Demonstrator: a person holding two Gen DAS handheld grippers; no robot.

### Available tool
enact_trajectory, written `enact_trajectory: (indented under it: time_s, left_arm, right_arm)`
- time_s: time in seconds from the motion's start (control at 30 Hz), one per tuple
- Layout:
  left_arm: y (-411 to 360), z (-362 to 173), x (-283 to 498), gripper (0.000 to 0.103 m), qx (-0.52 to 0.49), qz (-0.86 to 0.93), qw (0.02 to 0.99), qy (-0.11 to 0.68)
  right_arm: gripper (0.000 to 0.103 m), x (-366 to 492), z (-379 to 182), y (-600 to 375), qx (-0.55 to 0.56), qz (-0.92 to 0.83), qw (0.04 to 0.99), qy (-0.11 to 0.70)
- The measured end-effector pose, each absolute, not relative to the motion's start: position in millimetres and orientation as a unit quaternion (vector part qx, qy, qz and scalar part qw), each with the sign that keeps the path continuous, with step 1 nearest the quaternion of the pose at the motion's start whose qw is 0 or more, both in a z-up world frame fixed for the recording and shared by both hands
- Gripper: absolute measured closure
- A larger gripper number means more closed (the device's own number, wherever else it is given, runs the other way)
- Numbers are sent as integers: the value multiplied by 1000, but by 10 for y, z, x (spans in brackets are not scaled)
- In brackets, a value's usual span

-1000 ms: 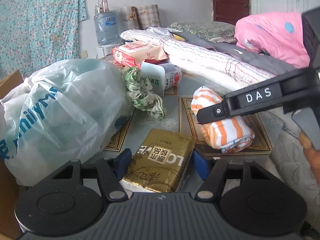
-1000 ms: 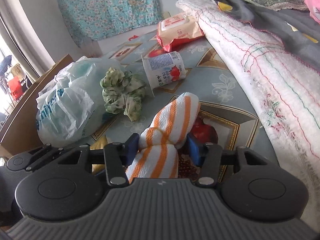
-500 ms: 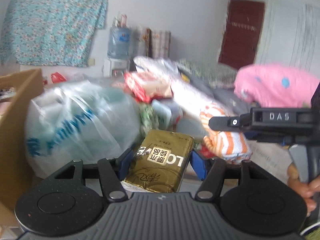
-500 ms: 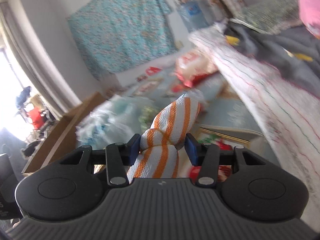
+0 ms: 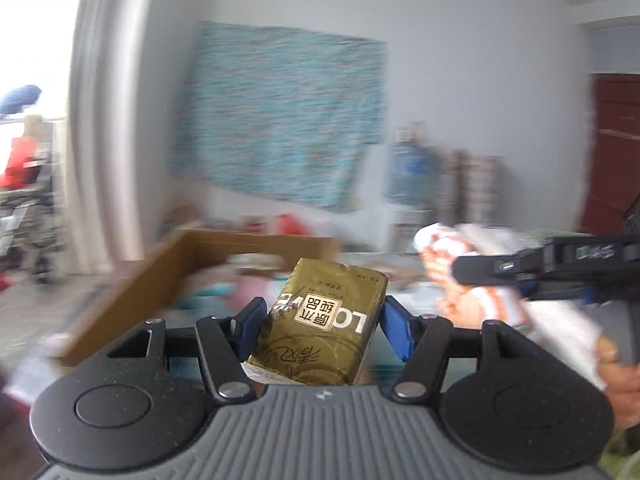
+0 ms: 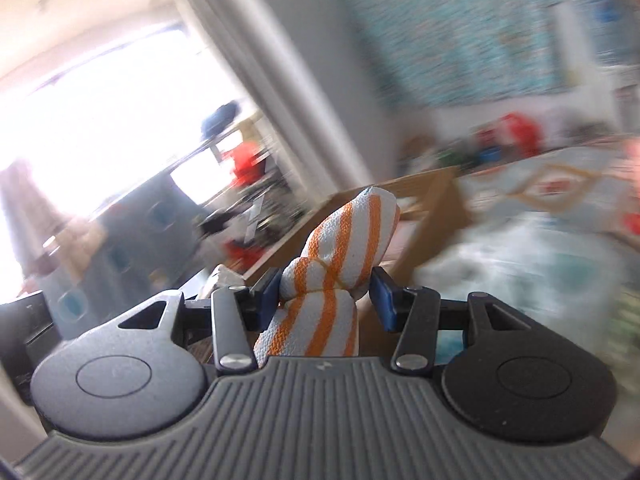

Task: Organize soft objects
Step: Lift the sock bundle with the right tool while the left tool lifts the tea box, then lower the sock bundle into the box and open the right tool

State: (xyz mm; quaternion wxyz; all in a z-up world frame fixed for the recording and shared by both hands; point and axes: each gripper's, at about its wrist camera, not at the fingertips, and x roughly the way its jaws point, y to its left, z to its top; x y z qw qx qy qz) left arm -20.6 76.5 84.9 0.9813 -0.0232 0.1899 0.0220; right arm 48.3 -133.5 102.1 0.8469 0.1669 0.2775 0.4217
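Both grippers have lifted off the bed and swung toward the cardboard box. Left gripper pinches a gold tissue pack, lengthwise; box ahead-left, contents blurred. Right gripper pinches the orange-striped towel, box just beyond.

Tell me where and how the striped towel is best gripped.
Grip the striped towel at its pinched waist, coming end-on along the roll with one pad on each side. The roll narrows there and bulges above and below, so it is unlikely to slip out. The right gripper holds it exactly that way, with the towel's tip standing up past the jaws.
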Motion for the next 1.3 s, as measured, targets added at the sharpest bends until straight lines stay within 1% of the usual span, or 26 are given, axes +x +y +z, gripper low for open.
enact_trajectory:
  time_s: [0.17,0.3,0.4,0.57,0.93,1.07,1.23,1.3]
  left_arm:
    - [1303,808,33,40,-34,91,965,245]
    - [1496,722,229,40,-36,104,954,278]
    - [1598,648,360,40,-32,109,948,298]
    - [1723,519,530,39,-17,118,938,325]
    - [1854,379,759,35,31,163,929,331]
    - [1907,424,712,36,30,175,928,328]
    - [2031,529,555,31,-6,173,933,316]
    - [2055,594,477,31,-14,175,936,305]
  right_arm:
    - [56,860,1066,-421,135,484,794,343]
    - [56,1139,920,234,114,492,750,426]
    - [56,1291,776,518,105,476,737,468]
    - [55,1520,570,629,112,453,724,508]
    - [54,1638,213,845,110,430,695,566]
    - [53,1697,93,929,114,422,684,584]
    - [53,1730,-9,992,111,413,670,607]
    - [53,1734,-27,1049,98,410,664,617]
